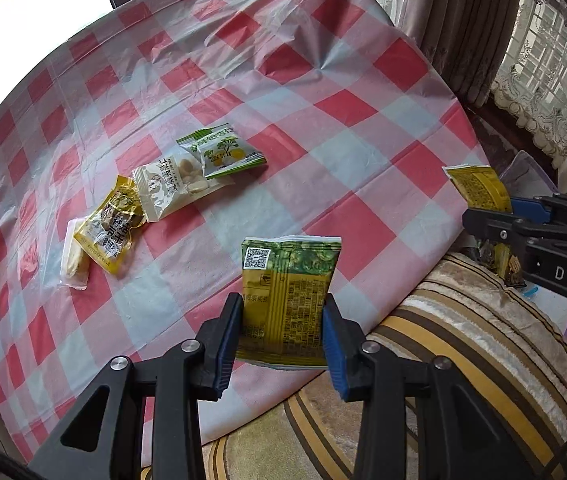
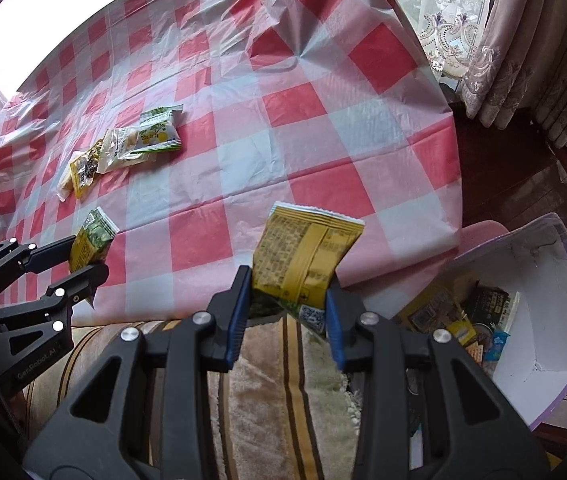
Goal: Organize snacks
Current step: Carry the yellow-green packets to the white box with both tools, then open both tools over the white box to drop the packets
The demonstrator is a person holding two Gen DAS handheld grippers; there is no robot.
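Left gripper [image 1: 283, 330]: jaws pinch a green-yellow packet [image 1: 289, 292], held over the table edge.
Right gripper [image 2: 288, 312]: jaws pinch a yellow packet [image 2: 307, 256], held off the table's near edge.
Box [image 2: 539, 280]: right of the table, open, holding several snacks [image 2: 463, 316].
Table [image 2: 283, 128]: four packets [image 1: 155, 204] lie clustered at left; the cloth's right half lies bare.

White box [image 2: 539, 280] cut off at right edge, its snack contents [image 2: 463, 320] partly hidden

Checked tablecloth [image 1: 283, 80], lace curtains [image 2: 495, 40], bright window [image 1: 35, 12].
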